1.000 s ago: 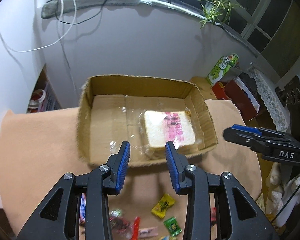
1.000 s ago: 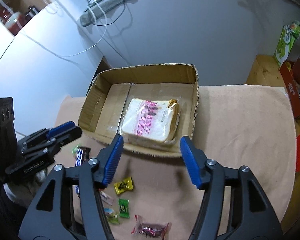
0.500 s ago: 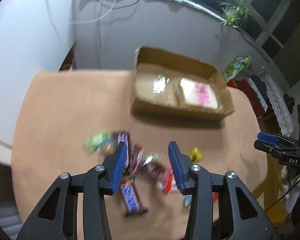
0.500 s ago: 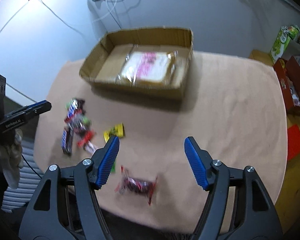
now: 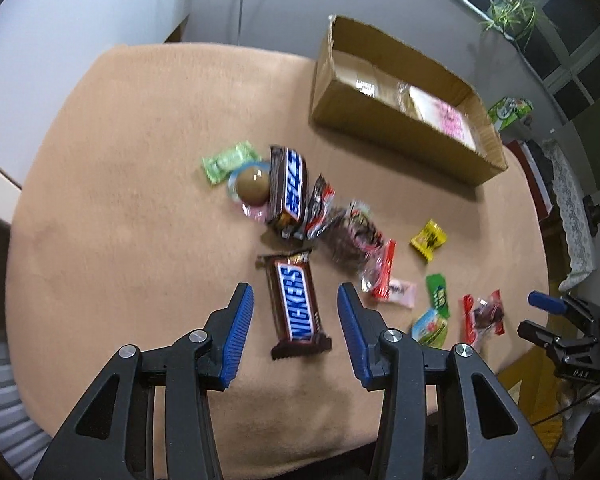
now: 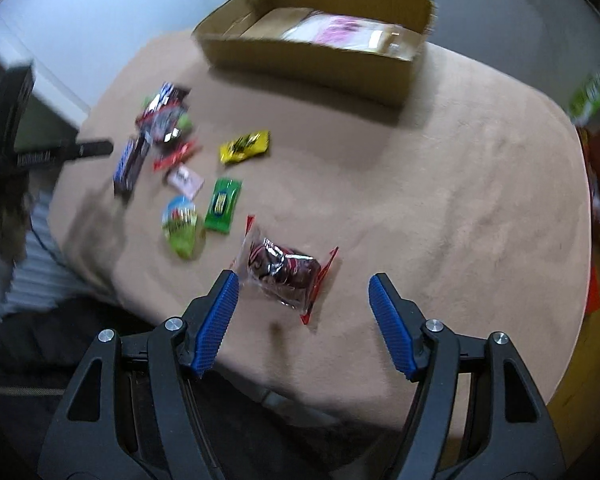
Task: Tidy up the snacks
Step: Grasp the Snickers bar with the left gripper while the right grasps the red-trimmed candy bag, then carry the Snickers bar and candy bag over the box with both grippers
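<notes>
My left gripper (image 5: 295,332): jaws spread apart, holding nothing, poised above the near end of a Snickers bar (image 5: 296,305) that lies flat between the blue pads.
My right gripper (image 6: 303,322): jaws wide apart and empty, over a clear red-edged packet of dark sweets (image 6: 285,271) that sits closer to its left pad.
Snack pile, left view: a second Snickers bar (image 5: 290,190) lies beyond the first, leaning on other wrappers; a brown ball in a pale wrapper (image 5: 253,187) touches its left side, and a light green packet (image 5: 229,161) is just beside the ball.
Loose snacks, right view: a dark green candy (image 6: 223,205), a round green-and-blue packet (image 6: 181,226), a pink-white packet (image 6: 184,179) and a yellow packet (image 6: 245,146) lie apart from each other between my right gripper and the pile.
Cardboard box (image 5: 384,128): at the far side of the surface, well apart from the loose snacks, open on top.
Inside the box: a wrapped sandwich pack with pink print (image 5: 446,114), towards the box's right end.
Surface (image 5: 132,184): covered in tan cloth; every loose snack lies on it.
Blur: the right view is smeared, so I cannot read the wrappers there.
</notes>
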A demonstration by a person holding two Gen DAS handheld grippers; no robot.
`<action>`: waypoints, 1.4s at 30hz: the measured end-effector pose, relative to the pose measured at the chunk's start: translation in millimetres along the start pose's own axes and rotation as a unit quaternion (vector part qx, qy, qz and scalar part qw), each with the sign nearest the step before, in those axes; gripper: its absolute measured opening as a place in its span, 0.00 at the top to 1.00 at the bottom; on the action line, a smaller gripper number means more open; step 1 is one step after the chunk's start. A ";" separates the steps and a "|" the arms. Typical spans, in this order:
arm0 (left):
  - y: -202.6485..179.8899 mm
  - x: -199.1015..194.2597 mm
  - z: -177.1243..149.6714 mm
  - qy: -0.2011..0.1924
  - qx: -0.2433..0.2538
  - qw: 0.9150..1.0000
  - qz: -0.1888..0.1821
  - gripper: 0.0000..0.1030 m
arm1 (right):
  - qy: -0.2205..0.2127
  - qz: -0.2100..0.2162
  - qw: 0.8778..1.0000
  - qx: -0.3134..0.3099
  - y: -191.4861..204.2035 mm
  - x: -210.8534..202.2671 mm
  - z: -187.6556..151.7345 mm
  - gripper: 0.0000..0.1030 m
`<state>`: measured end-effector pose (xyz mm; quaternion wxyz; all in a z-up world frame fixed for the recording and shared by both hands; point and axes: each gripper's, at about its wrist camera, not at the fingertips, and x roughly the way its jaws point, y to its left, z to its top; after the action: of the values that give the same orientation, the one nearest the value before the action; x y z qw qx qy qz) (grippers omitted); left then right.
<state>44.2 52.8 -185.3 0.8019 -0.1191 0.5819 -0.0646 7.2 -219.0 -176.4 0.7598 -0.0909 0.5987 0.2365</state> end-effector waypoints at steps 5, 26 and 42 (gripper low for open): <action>1.5 10.8 -6.3 0.017 0.000 1.000 -0.003 0.56 | 0.025 -0.012 0.995 -0.097 23.4 16.2 10.1 0.32; -0.2 44.4 0.3 0.037 0.022 0.999 0.027 0.64 | 0.092 0.003 0.984 -0.150 29.8 67.6 30.4 0.61; 11.0 36.8 0.8 0.022 0.001 1.000 0.019 0.74 | 0.032 0.049 0.998 -0.016 -4.5 44.7 15.4 0.66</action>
<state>56.2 54.5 -221.8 0.7900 -0.1059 0.6017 -0.0521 30.3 -205.3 -215.6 0.7260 -0.0815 0.6228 0.2799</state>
